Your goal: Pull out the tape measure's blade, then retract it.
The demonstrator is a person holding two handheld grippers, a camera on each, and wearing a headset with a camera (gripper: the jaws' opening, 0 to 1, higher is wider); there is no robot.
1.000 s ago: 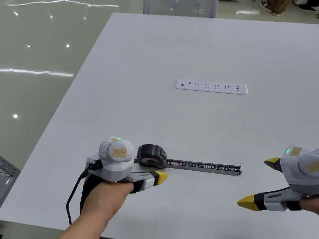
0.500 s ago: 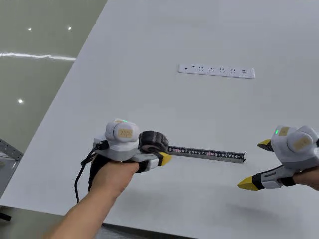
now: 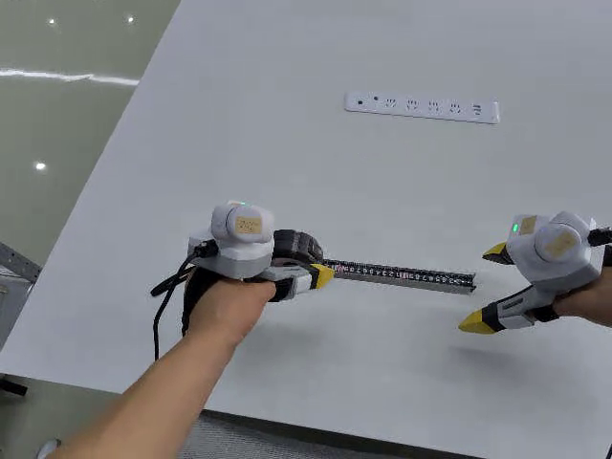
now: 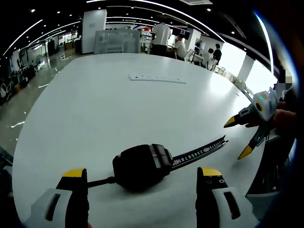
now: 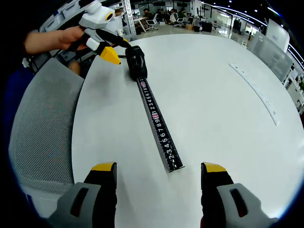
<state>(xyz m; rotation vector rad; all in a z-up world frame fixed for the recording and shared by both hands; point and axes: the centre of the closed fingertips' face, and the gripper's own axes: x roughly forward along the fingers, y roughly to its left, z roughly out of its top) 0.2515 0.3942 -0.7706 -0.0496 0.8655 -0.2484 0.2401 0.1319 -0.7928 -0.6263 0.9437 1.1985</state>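
Here, yellow-tipped L gripper [image 4: 142, 172], jaws apart, flanks black tape-measure case [image 3: 297, 246]; R gripper [image 5: 159, 167], also apart, faces extended numbered blade [image 5: 154, 116]. Pull-out seems done; next: controlled retract.

Tape measure blade [image 5: 159, 126], right gripper view: printed scale digits 2 3 4 5 6 7 8 9 readable, running from free end toward case; further digits too small. Left gripper view: same digit run on blade [image 4: 197, 153], blurred. Head view: markings illegible.
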